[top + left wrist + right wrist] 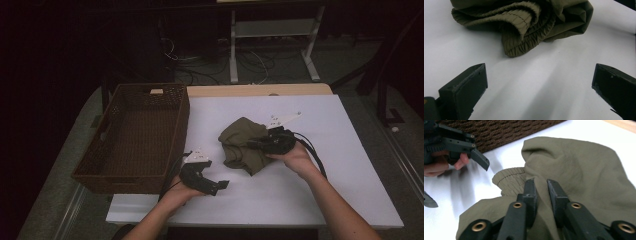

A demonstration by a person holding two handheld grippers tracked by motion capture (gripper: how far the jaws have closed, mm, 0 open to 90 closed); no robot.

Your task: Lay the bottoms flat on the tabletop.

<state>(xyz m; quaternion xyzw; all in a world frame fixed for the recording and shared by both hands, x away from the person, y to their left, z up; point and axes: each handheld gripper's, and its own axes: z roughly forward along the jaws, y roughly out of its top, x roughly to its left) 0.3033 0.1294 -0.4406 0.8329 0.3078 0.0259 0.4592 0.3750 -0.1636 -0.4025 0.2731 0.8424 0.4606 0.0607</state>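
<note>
Two hand-held grippers are in your hands, and only the right hand-held gripper [541, 185] is working now. Its jaws stand narrow, with a fold of the olive garment [243, 144] pinched between them, so the step in hand is, I judge, the grasp on the cloth. The garment lies crumpled on the white surface [310, 190], directly under and in front of this hand-held gripper, and its ribbed waistband [510, 178] shows just beyond the left jaw.

Your left hand-held gripper [216, 186] rests low near the surface with its jaws wide and nothing between them. The garment is ahead of it, apart from its tips, with the elastic edge [524, 32] turned toward it. The wicker basket [131, 170] stands on the far side of this hand-held gripper, away from the cloth.

The next move probably asks you to lift the pinched fold so that the cloth hangs free, and then to carry it toward the basket. Because the grip holds only a thin fold, the cloth may slip; the free hand-held gripper can take the waistband to support it.
</note>
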